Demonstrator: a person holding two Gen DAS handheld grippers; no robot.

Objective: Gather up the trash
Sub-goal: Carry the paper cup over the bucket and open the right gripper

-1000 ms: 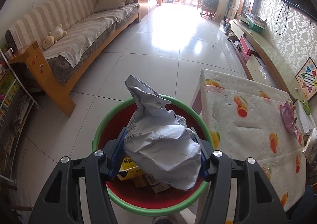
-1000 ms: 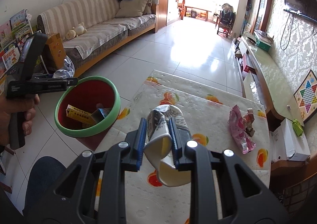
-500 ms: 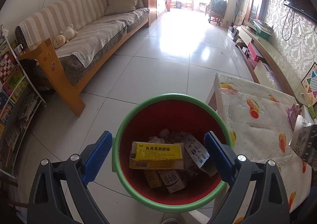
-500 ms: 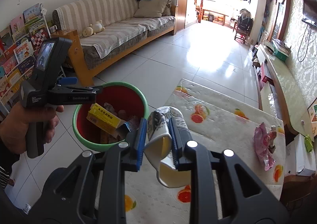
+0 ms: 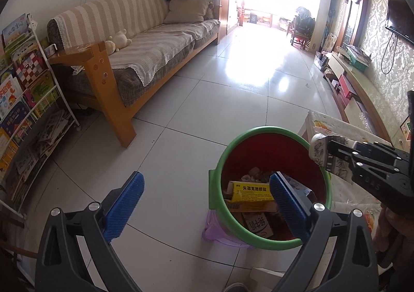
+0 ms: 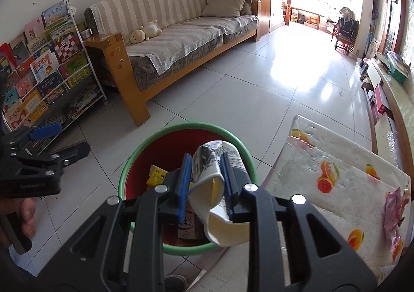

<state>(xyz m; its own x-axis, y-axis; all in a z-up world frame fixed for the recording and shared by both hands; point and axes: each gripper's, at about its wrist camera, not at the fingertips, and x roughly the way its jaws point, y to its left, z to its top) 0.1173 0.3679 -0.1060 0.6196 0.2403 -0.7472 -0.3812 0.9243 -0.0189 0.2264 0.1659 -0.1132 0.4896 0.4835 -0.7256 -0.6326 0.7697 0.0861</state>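
Now that the big crumpled paper is gone, the left gripper [image 5: 207, 200] opens wider, empty, beside the green-rimmed red plastic bin [image 5: 269, 136]. Right gripper [image 6: 205, 187] squeezes a squashed white paper cup [image 6: 214, 183], now over that bin [image 6: 181, 127], ready to drop.

One bin [image 6: 234, 140], one crushed cup [image 6: 216, 188], one pink wrapper [image 6: 393, 211], two grippers.

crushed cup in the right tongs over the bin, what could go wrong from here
1. The crushed paper cup hangs above the near rim of the bin, close to the table. Let go too soon, it may glance off the rim onto the floor.
2. The left tongs, jaws opening with nothing between them, sit beside the bin; the right tongs could knock them.
3. The pink wrapper on the table may get forgotten.
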